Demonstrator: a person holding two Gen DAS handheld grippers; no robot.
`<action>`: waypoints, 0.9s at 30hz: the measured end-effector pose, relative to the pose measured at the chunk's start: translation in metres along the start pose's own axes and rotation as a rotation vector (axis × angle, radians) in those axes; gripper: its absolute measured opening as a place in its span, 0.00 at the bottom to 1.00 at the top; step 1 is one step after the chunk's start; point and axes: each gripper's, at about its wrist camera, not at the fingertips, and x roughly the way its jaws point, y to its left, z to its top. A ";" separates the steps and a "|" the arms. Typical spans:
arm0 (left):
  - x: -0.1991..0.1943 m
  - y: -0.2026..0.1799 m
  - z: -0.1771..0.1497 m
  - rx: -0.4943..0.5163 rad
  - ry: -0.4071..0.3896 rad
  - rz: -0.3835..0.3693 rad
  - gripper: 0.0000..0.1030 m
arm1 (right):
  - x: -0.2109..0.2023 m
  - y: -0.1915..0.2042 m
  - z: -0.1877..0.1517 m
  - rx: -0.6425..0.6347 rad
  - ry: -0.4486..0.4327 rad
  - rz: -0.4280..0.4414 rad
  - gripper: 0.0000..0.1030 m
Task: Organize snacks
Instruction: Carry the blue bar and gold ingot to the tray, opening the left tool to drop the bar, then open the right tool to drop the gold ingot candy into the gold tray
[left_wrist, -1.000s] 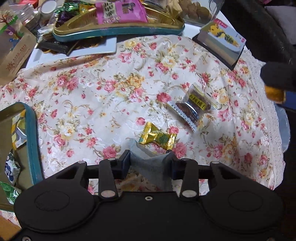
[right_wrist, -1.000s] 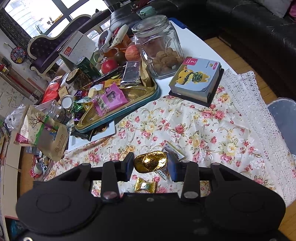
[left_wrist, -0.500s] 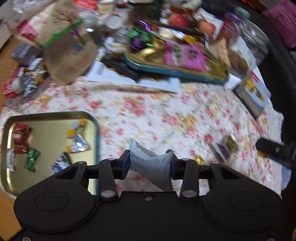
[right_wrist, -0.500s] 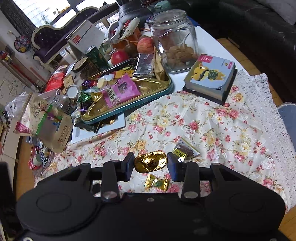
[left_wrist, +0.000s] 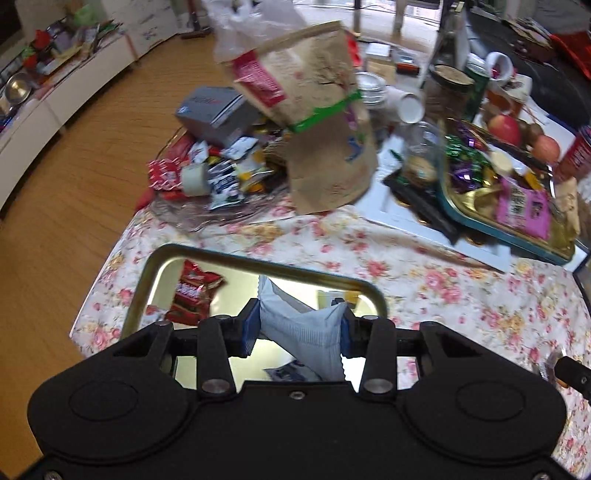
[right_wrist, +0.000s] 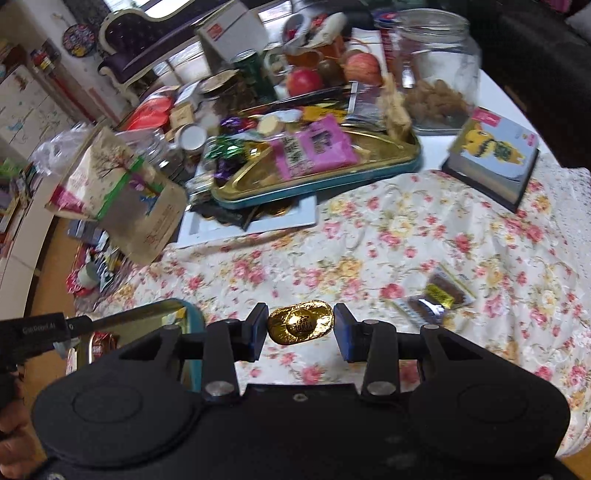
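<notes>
My left gripper (left_wrist: 299, 326) is shut on a pale blue-grey snack packet (left_wrist: 303, 332) and holds it over a gold tin tray (left_wrist: 258, 264) that holds a red snack pack (left_wrist: 192, 291) and other wrappers. My right gripper (right_wrist: 300, 326) is shut on a gold foil ingot chocolate (right_wrist: 301, 321), above the floral tablecloth (right_wrist: 406, 229). The tray's teal-rimmed corner (right_wrist: 192, 317) shows to the left of it. A clear-wrapped brown snack (right_wrist: 439, 295) lies on the cloth to the right. The left gripper's body (right_wrist: 33, 332) shows at the left edge.
A larger gold tray (right_wrist: 317, 177) with a pink packet (right_wrist: 314, 147) and candies stands at the back. A brown paper bag (left_wrist: 321, 122), a glass jar (right_wrist: 436, 66), apples (right_wrist: 304, 81), a book (right_wrist: 495, 155) and a heap of wrappers (left_wrist: 221, 173) crowd the table's far side.
My left gripper has swung left with the packet, from the cloth to above the gold tin tray. My right gripper has drifted left and lower, still holding the gold chocolate.
</notes>
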 end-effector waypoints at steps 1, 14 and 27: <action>0.002 0.007 0.001 -0.012 0.009 0.000 0.48 | 0.002 0.008 -0.001 -0.019 0.003 0.009 0.39; 0.013 0.089 0.006 -0.145 0.048 0.017 0.48 | 0.036 0.102 -0.027 -0.196 0.085 0.124 0.39; 0.024 0.126 0.004 -0.194 0.094 0.020 0.50 | 0.053 0.138 -0.042 -0.271 0.125 0.169 0.39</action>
